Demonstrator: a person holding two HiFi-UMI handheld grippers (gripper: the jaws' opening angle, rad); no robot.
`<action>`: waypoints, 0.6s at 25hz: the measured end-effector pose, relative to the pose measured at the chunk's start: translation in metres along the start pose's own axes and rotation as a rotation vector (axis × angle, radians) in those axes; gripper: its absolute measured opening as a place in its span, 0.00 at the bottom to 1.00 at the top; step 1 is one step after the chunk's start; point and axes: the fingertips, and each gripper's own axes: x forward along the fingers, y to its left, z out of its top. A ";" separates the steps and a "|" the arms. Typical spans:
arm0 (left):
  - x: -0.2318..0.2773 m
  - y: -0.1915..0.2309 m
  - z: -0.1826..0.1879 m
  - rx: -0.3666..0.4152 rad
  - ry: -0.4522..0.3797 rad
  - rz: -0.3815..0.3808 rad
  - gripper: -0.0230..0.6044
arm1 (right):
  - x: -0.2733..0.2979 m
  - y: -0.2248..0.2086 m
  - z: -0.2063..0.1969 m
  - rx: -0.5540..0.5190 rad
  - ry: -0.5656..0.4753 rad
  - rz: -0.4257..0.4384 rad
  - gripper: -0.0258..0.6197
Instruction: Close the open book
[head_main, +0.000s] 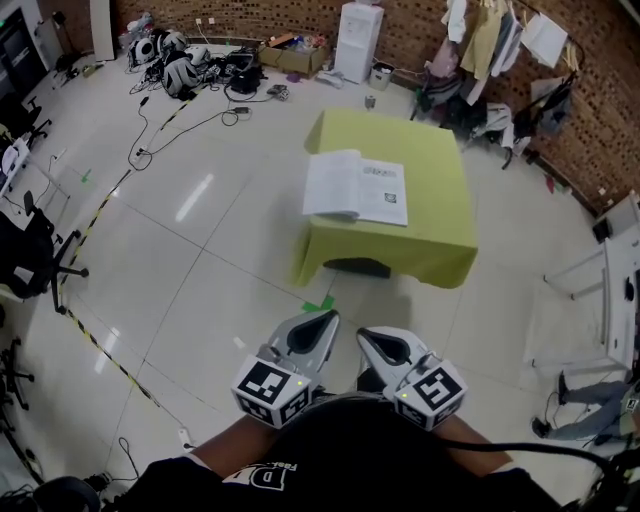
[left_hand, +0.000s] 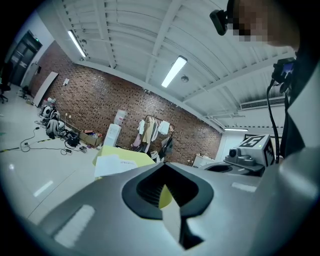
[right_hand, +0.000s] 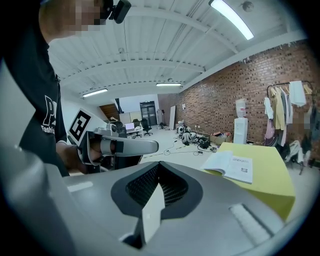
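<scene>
So at this point you had both claws held close to your body, side by side, and neither had anything in it. The left gripper (head_main: 322, 322) was clenched tight with nothing between its jaws, and the right gripper (head_main: 370, 338) looked just the same, jaws pressed together on air. The open book (head_main: 355, 187) was lying flat on the yellow table (head_main: 430, 150), towards its near left part, straight ahead of you and well apart from both claws. Its spine ran roughly near to far, so the pages spread out left and right. Honestly neither hand was clearly nearer: the left claw lined up with the left page, the right one with the spine and right page. I'd guess the step was just the approach, with the closing itself not yet started
</scene>
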 end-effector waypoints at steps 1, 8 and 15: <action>0.001 0.000 -0.001 0.000 0.002 0.004 0.05 | 0.001 -0.002 0.001 0.006 -0.004 0.001 0.05; 0.010 0.010 0.012 0.021 -0.008 0.067 0.05 | 0.013 -0.013 0.010 -0.010 -0.008 0.070 0.05; 0.055 0.012 0.020 0.042 0.010 0.109 0.05 | 0.015 -0.062 0.017 0.002 -0.047 0.116 0.05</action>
